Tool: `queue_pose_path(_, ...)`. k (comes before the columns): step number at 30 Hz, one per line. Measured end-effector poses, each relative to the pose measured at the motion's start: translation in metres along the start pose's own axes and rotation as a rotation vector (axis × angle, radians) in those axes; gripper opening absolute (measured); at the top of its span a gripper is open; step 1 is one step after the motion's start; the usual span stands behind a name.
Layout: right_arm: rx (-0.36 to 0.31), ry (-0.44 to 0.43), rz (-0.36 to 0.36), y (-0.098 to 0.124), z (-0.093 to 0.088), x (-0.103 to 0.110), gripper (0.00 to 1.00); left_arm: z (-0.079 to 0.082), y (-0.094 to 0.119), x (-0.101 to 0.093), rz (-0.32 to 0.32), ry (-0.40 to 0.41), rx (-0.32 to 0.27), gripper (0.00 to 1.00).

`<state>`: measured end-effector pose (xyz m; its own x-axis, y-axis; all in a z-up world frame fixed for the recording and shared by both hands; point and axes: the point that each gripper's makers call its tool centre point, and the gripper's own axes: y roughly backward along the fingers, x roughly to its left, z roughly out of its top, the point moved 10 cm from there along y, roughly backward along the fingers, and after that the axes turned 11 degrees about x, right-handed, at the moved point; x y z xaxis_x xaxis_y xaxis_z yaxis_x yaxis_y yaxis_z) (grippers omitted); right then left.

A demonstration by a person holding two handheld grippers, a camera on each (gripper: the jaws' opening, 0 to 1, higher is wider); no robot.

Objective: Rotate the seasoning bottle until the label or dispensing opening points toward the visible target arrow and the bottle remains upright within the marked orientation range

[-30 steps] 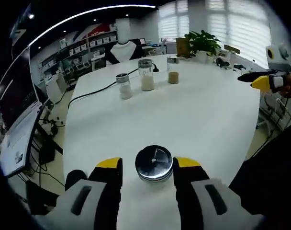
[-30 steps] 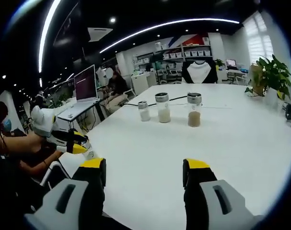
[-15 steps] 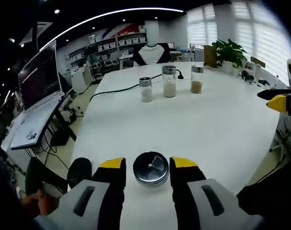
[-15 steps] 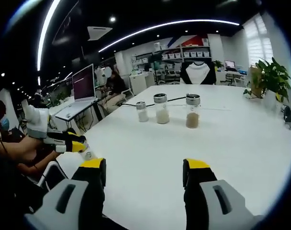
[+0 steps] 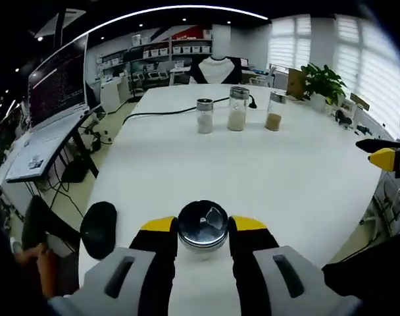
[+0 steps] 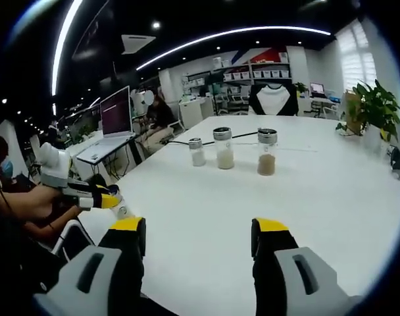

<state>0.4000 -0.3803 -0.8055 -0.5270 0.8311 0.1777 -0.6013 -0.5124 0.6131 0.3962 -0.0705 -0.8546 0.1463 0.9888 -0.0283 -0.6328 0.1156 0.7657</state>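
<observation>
A seasoning bottle (image 5: pixel 202 222) with a shiny metal shaker lid stands upright near the front edge of the white table (image 5: pixel 252 171). My left gripper (image 5: pixel 203 232) is shut on it, its yellow-tipped jaws pressing either side of the lid. The lid's flap line points up and to the right in the left gripper view. In the right gripper view, the left gripper (image 6: pixel 101 199) and the bottle (image 6: pixel 122 210) appear at the far left. My right gripper (image 6: pixel 200 240) is open above the table with nothing between its jaws. Its tip (image 5: pixel 383 158) reaches in from the right of the left gripper view.
Three glass jars (image 5: pixel 237 109) with metal lids stand in a row at the far middle of the table (image 6: pixel 224 148). A black cable (image 5: pixel 154 113) runs past them. A potted plant (image 6: pixel 374 105) sits at the far right, and a laptop (image 5: pixel 52 105) stands on a desk to the left.
The left gripper's jaws have drawn in against the bottle's lid. The left gripper view has swung, so the jars and laptop sit differently. The right gripper stays open and almost still.
</observation>
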Motion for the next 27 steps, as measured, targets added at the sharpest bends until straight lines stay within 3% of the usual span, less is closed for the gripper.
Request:
queue_pose_path(15, -0.003, 0.002, 0.024, -0.005, 0.001, 0.009, 0.64, 0.008, -0.003, 0.028, -0.230, -0.278, 0.035, 0.33)
queue_pose_path(21, -0.009, 0.001, 0.031, -0.006, 0.002, 0.012, 0.64, 0.015, -0.007, 0.036, -0.338, -0.448, 0.049, 0.33)
queue_pose_path(24, -0.010, 0.002, 0.031, -0.006, 0.002, 0.012, 0.64, 0.019, -0.008, 0.038, -0.397, -0.571, 0.054, 0.33)
queue_pose_path(27, -0.013, -0.005, 0.028, -0.004, 0.003, 0.012, 0.64, 0.023, -0.011, 0.043, -0.499, -0.695, 0.054, 0.33)
